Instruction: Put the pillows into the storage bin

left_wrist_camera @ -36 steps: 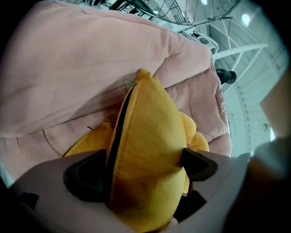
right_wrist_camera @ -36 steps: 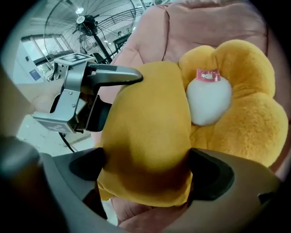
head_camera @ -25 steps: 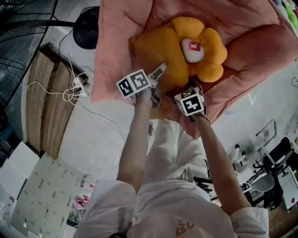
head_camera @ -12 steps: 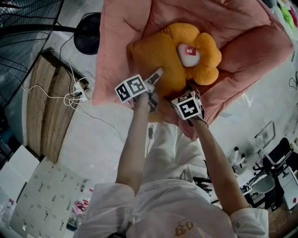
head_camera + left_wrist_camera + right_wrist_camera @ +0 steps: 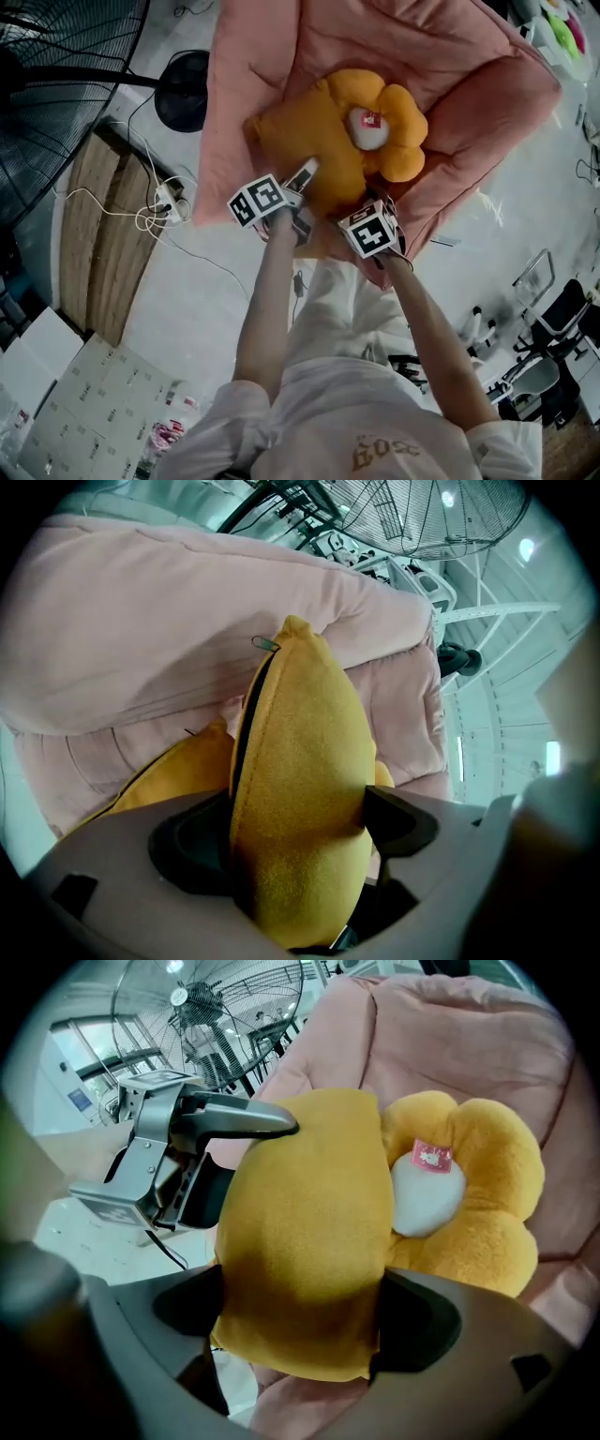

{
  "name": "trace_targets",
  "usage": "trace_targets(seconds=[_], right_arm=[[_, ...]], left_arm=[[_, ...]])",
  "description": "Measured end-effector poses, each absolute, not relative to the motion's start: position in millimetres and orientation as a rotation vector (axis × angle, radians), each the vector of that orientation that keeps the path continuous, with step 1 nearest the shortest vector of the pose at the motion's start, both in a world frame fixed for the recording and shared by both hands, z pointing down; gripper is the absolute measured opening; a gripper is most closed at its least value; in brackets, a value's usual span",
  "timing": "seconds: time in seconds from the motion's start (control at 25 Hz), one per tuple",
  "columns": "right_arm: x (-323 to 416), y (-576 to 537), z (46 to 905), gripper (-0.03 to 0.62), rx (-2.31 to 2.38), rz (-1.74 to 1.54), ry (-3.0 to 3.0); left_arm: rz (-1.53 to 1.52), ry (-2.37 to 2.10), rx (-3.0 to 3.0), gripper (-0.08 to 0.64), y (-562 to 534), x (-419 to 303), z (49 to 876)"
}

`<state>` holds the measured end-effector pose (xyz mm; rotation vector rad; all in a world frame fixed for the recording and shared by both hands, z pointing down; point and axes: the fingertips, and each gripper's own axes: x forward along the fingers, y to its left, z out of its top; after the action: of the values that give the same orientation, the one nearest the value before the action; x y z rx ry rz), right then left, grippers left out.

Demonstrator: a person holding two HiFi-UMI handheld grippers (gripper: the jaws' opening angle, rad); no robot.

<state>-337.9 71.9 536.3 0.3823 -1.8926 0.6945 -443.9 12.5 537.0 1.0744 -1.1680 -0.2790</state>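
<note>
Broadly, the biggest thing under me is the pink quilted bin [image 5: 253,75], its soft walls folded up around a hollow; I take that for the storage bin, though I can't be sure. The yellow square pillow [image 5: 300,141] lies over its near side, half in the hollow, and beside it, touching, the flower pillow [image 5: 405,108] rests against the far wall. I hold the square pillow by its near edge with both tools, since one grip would let such a floppy thing sag and twist. The left gripper [image 5: 295,817] is clamped across the seam by the zip, the right gripper [image 5: 300,1302] across the plush corner. Both sets of jaws have just been closing, and their pads now press into the stuffing. The zip pull [image 5: 265,643] sticks up at the top corner.
</note>
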Motion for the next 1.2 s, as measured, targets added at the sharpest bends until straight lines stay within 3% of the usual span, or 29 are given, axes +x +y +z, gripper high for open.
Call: trace_targets(seconds=[1.2], right_arm=[[-257, 77, 419, 0.506, 0.563, 0.664, -1.964]], left_arm=[[-0.239, -1.096, 1.259, 0.44, 7, -354, 410]])
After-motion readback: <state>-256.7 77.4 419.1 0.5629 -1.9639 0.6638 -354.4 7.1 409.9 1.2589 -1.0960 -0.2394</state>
